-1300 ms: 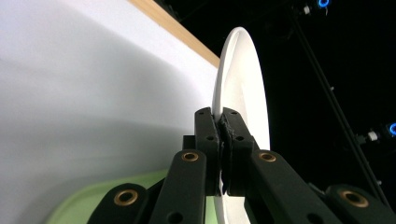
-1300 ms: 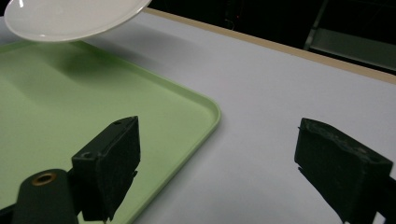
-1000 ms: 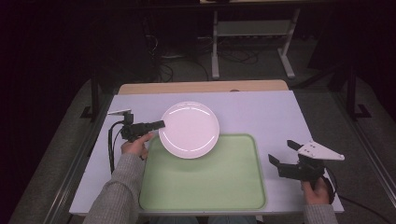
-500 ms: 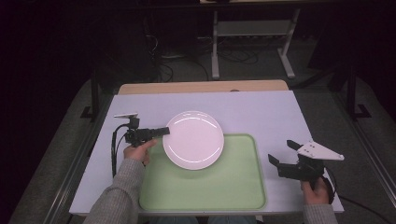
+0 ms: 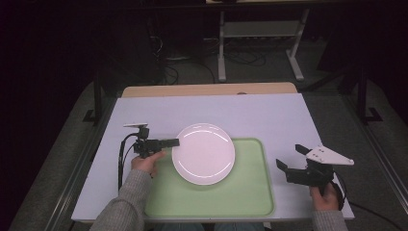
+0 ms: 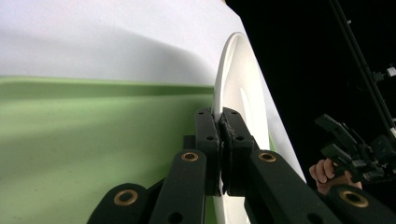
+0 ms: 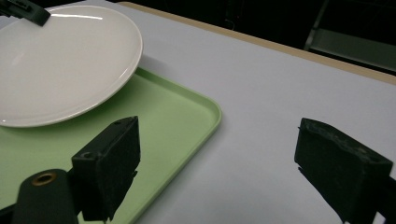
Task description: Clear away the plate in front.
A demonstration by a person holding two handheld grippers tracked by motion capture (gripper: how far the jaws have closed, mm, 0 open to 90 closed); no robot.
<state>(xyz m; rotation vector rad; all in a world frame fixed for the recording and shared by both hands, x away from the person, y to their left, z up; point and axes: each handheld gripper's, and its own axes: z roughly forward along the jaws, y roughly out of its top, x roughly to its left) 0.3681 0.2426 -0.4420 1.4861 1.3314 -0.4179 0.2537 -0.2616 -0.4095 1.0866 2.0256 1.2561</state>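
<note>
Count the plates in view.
1. The plate is over the far left part of the tray, its rim pinched by the left gripper. Nothing suggests another is hidden.

No text, label, brand, number or sign can be read anywhere: the plate, the tray and the counter are all plain.

wide-open right tool over table; plate above green tray.
</note>
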